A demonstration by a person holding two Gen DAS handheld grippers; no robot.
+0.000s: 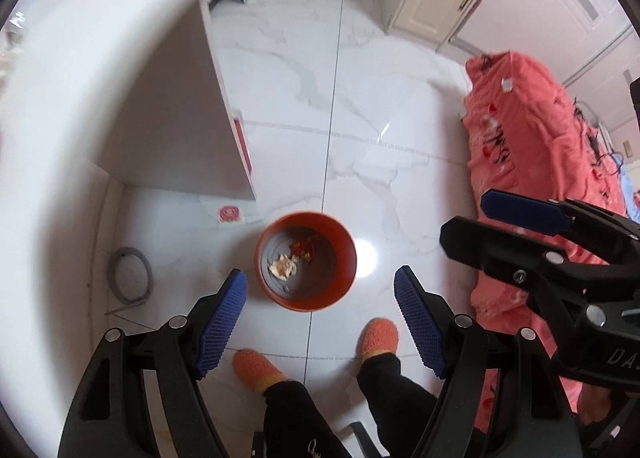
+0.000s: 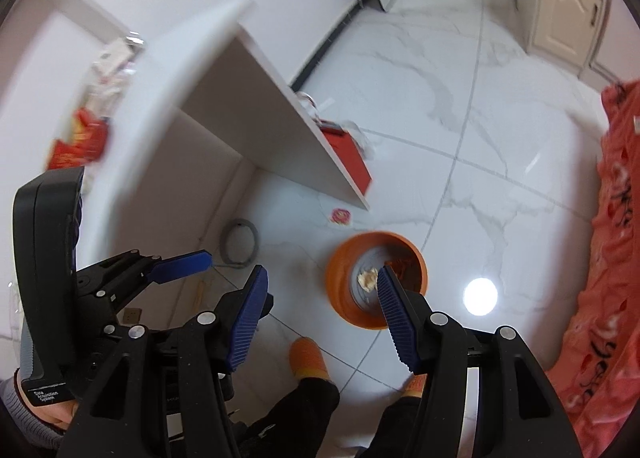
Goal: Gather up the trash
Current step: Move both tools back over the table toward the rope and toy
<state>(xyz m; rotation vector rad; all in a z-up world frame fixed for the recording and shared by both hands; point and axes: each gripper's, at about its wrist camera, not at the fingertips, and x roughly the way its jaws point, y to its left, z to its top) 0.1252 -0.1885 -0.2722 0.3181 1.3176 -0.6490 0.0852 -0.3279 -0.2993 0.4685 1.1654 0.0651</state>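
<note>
Item 1. Round orange plastic waste bin, standing on the white marble-patterned tile floor, just ahead of my feet in orange slippers. Its inside looks grey. It already holds a crumpled beige paper wad and a scrap of red wrapper.

Item 2. Small pink-and-red printed packet, flat on the floor just beyond the bin to its left, near the foot of the white bench. I judge it light, thin and limp. Lying flat on glossy tile, it may skate away. I would pinch it at one raised edge or corner.

Item 3. Red and white crinkly wrappers on the bench top, far left in the right wrist view, blurred. Probably light foil or film that crushes easily; any fold would serve as a hold.

Item 4. Grey loop of hose or cable on the floor to the left, under the bench. I cannot tell whether it counts as trash.

Item 5. My left tongs, spread wide and empty, above the bin.

Item 6. My right tongs, also spread wide with nothing between the blue pads, beside the left and over the same bin.

Item 7. Coral-pink patterned bedspread to the right; not part of the job.
</note>
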